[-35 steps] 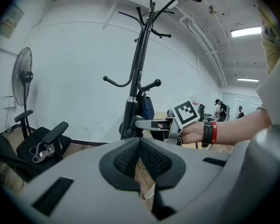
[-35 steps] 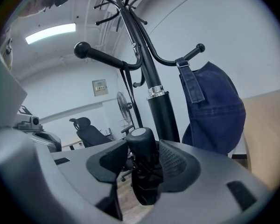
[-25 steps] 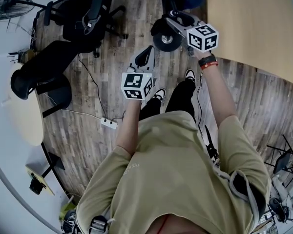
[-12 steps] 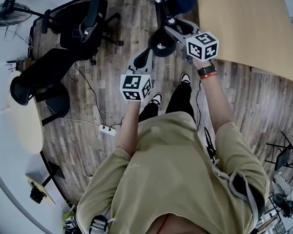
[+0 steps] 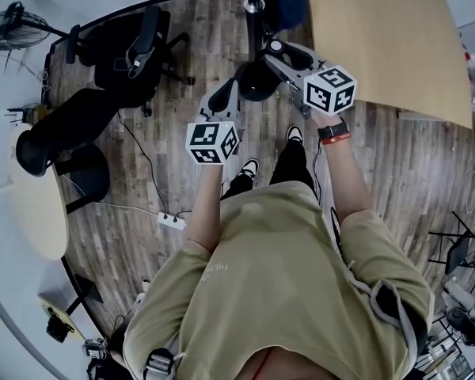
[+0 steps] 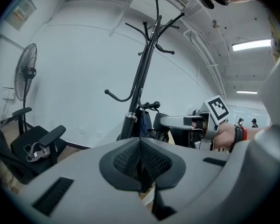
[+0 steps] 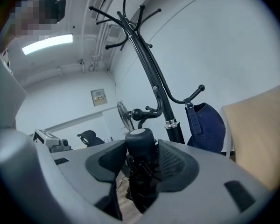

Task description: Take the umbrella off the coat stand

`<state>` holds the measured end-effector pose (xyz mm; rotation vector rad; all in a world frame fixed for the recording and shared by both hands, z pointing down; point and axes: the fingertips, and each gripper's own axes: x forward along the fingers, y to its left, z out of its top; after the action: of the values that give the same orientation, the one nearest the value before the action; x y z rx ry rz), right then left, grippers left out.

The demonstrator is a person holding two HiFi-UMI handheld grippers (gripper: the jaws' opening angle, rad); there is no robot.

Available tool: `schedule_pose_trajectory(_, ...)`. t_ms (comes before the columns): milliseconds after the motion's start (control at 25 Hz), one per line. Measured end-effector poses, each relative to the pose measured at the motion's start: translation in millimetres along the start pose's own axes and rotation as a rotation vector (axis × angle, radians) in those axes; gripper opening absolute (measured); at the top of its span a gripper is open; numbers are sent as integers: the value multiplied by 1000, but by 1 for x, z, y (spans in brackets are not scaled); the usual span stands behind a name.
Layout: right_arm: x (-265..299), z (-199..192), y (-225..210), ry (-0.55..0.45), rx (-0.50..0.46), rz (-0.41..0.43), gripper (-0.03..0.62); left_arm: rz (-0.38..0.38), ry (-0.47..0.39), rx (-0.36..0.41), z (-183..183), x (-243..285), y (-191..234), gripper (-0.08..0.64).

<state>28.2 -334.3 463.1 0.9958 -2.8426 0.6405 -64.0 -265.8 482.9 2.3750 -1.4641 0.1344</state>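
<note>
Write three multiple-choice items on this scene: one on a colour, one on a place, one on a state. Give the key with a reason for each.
1. What colour is the coat stand?
A. white
B. black
C. red

2. Where does the dark blue fabric item hang?
A. on a wall nail
B. on a door handle
C. on a hook of the coat stand

3. How do the right gripper's jaws stand to the umbrella?
A. shut on it
B. wide apart, clear of it
C. shut beside it, holding nothing

Key:
1 B: its pole and hooks show black in both gripper views.
2 C: its strap loops over a curved lower hook.
3 A: the right gripper view shows the folded black umbrella clamped between the jaws.
</note>
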Motion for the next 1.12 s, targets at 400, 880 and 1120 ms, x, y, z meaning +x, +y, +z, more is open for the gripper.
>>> schedule_pose_trajectory(400, -29, 16, 34, -32, -15, -35, 218, -28, -43, 15, 23, -27, -1, 23)
schedule_pose_trajectory(880, -67, 29, 72, -87, -43, -172, 215, -116, -62, 71, 46, -59, -16, 25)
schedule_pose_trajectory(1120, -95, 31, 75, -142, -16, -287, 213, -142, -83, 92, 61, -63, -24, 24)
